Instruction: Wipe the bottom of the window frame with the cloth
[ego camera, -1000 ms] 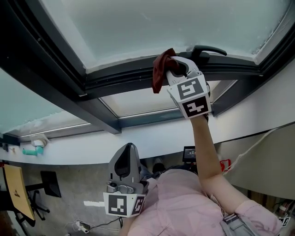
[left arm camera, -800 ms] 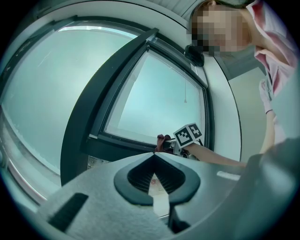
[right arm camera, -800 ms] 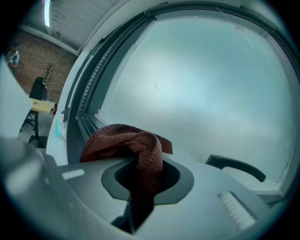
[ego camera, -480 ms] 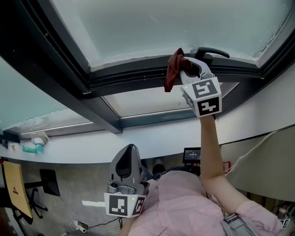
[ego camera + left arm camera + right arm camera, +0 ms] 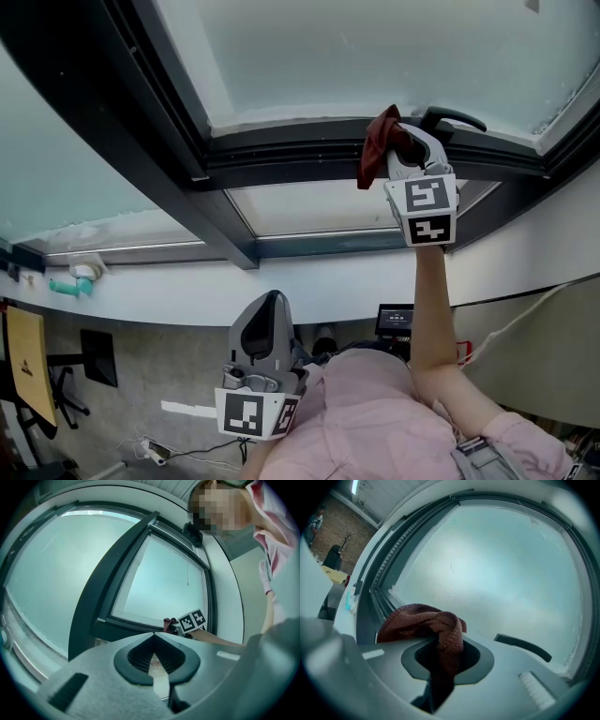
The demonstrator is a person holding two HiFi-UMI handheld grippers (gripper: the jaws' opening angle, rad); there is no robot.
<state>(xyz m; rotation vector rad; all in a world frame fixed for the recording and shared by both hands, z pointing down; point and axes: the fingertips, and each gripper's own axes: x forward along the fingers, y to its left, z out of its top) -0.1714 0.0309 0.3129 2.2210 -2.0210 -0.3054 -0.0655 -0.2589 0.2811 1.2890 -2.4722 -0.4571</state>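
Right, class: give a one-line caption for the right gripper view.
Right gripper, shut on a red-brown cloth, at the window frame near the handle.

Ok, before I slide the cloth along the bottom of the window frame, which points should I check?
1. Cloth clamped in the right gripper: ok.
2. Cloth pressed on the bottom frame rail: cannot tell.
3. Path to the right free: not ok, the window handle sits close beside the gripper.
4. Left gripper low, away from the window, jaws together, empty: ok.
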